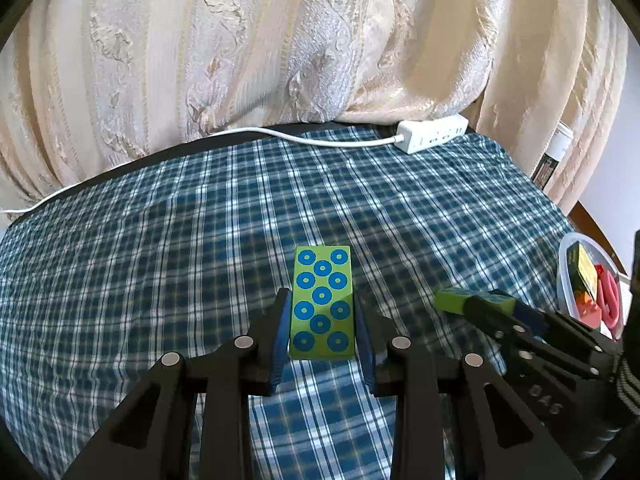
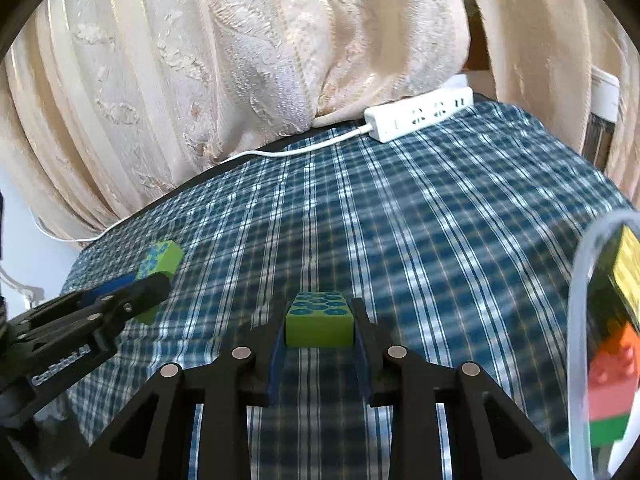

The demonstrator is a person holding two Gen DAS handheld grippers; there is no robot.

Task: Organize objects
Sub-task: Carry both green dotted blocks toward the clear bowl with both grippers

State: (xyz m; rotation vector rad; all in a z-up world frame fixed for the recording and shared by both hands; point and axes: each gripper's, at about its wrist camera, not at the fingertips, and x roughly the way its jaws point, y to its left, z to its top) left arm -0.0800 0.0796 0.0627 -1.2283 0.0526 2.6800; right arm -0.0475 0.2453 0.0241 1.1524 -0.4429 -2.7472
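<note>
Left wrist view: we have the left gripper closed on a green block with blue rings, pads tight on both long sides, block sticking out ahead of the fingertips and clear of the cloth. Off to its right the right gripper shows side-on, clamped on a second block of the same green. Further right, at the frame edge, a clear tub already has pieces in it: a yellow-faced one, something red, an orange brick. Right wrist view: right gripper pinched down on its block, end face toward us, ringed top just visible. Left gripper sits to its left with its block in the jaws. Tub is close on the right, nearer this tool than the other; orange, red and green bricks visible inside. Progress, as we read it: part sorted. Some pieces are in the tub, two blocks are in hand and neither is placed. Remaining is likely carrying both over the rim and letting go, right one first since it's nearer. No other loose pieces show on the cloth in either view. Surface: blue-white plaid cloth over a dark table, soft and a bit rumpled, so anything set down may tilt. Behind it a cream patterned curtain; a white power strip with its cord lies along the far edge.
</note>
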